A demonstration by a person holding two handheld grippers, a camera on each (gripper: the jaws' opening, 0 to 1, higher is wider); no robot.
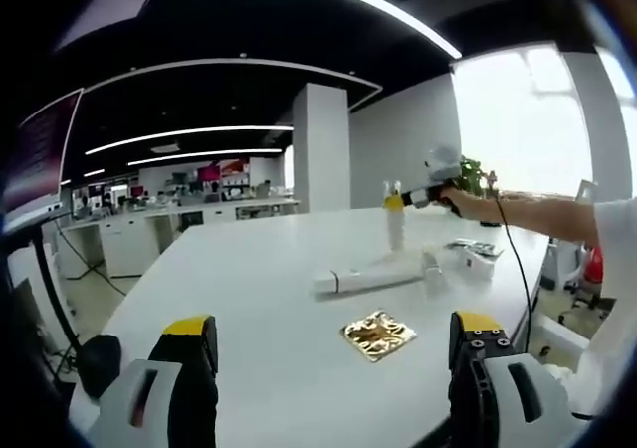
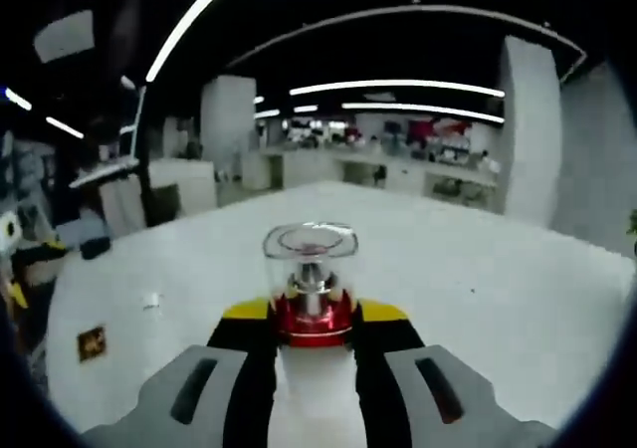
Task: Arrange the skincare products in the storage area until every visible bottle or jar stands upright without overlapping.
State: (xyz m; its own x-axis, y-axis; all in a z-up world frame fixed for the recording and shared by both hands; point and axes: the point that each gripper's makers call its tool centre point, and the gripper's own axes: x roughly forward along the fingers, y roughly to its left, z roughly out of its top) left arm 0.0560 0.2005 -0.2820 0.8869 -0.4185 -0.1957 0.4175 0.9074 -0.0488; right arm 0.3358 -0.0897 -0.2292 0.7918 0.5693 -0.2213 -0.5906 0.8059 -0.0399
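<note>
My right gripper (image 2: 315, 321) is clamped on a white bottle with a red collar and clear cap (image 2: 311, 279), jaws pressed to both sides just under the collar. I judge that grip is there to keep it vertical while it goes onto the white table (image 1: 249, 299). In the left gripper view that same bottle (image 1: 395, 224) stands upright in the right gripper (image 1: 408, 200), its base on or just above the table; I cannot tell which.

My left gripper (image 1: 333, 338) hangs wide and empty, well back from the bottle.

Just in front of the bottle lies a long white tube (image 1: 373, 274) on its side, not yet stood up. Small flat white packets (image 1: 476, 250) sit beside the bottle. A crumpled gold foil square (image 1: 377, 335) lies nearer me, apart from the tube. The lying tube crowds the bottle's spot most.
</note>
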